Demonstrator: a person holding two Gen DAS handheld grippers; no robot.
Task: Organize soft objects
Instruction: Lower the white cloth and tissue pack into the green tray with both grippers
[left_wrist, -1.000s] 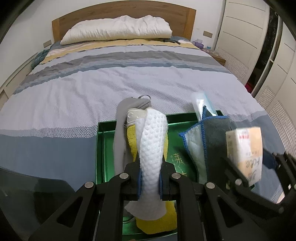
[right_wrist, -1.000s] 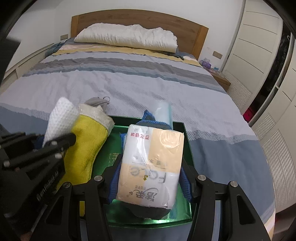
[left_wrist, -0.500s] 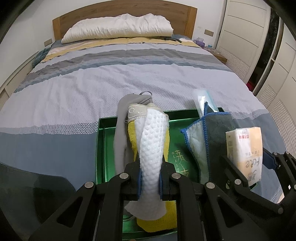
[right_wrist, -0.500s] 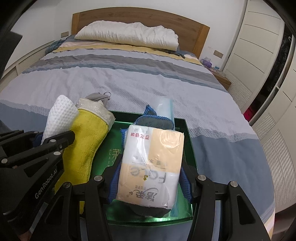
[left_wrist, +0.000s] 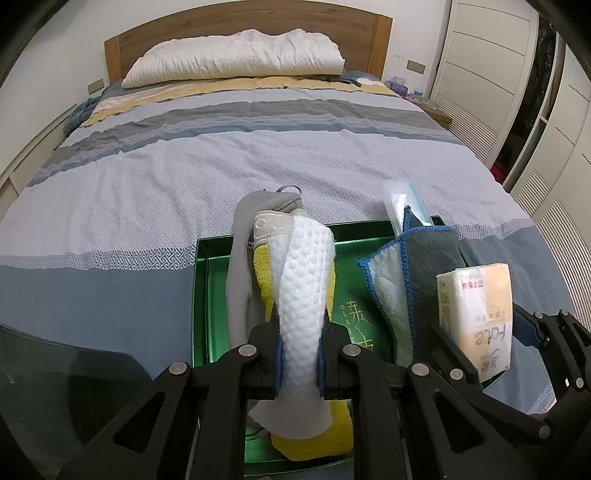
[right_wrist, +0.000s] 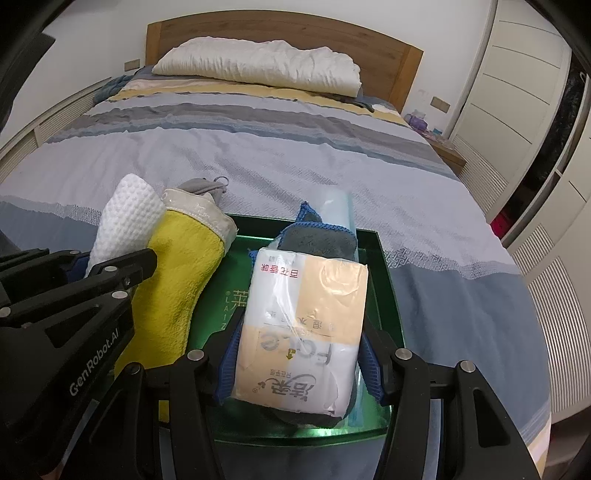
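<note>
The left gripper pinches a waffle-textured white cloth bundled with yellow terry and grey fabric over the glossy green tray. The right gripper clamps a crinkly tissue pack above the tray. Only the right view shows its printed face.

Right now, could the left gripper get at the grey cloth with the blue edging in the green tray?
Probably not. The left gripper is shut on the white waffle cloth, so its jaws are occupied. The grey cloth stands at the right side of the green tray, behind the tissue pack held in the right gripper.
</note>
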